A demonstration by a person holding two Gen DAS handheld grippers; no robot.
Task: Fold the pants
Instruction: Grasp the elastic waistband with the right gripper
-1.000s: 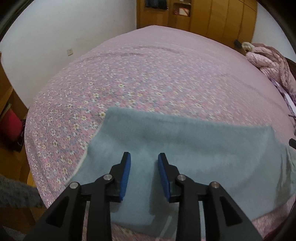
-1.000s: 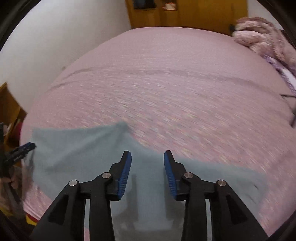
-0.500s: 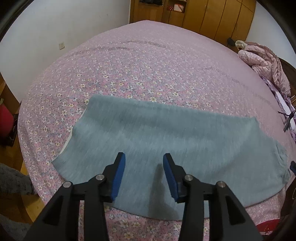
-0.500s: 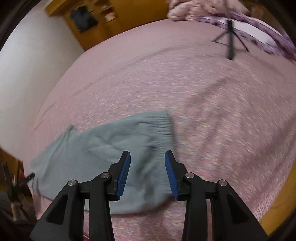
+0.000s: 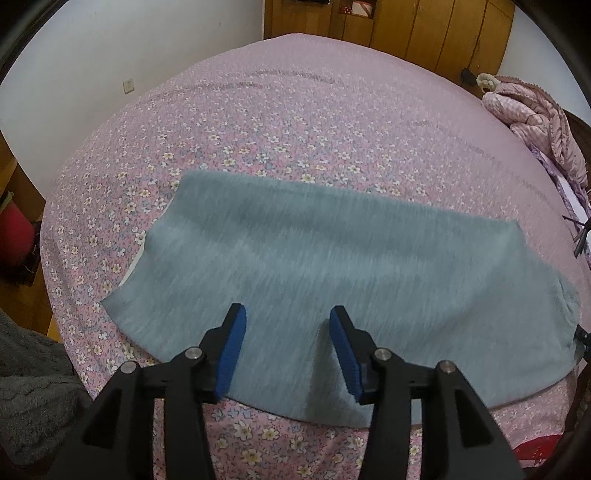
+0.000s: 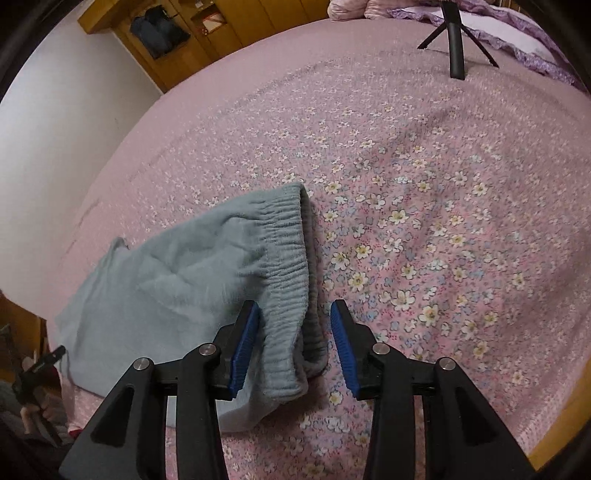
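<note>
Grey-blue pants (image 5: 332, 266) lie flat across the near part of a pink flowered bed (image 5: 295, 122). My left gripper (image 5: 288, 350) hovers open over their near edge, nothing between its fingers. In the right wrist view the pants (image 6: 177, 288) stretch away to the left, and their ribbed elastic waistband (image 6: 288, 273) runs toward me. My right gripper (image 6: 293, 345) is open, with the near end of the waistband lying between its blue pads (image 6: 243, 345). Whether the pads touch the cloth is unclear.
A pink quilt (image 5: 535, 114) is heaped at the bed's far right. A black tripod (image 6: 456, 40) stands on the bed beyond the waistband. Wooden wardrobes (image 5: 424, 26) line the far wall. A red object (image 5: 16, 232) sits on the floor at left.
The left gripper has pulled back and risen, showing more of the pants. The right gripper swung right along the pants to the waistband end and came down around it.
</note>
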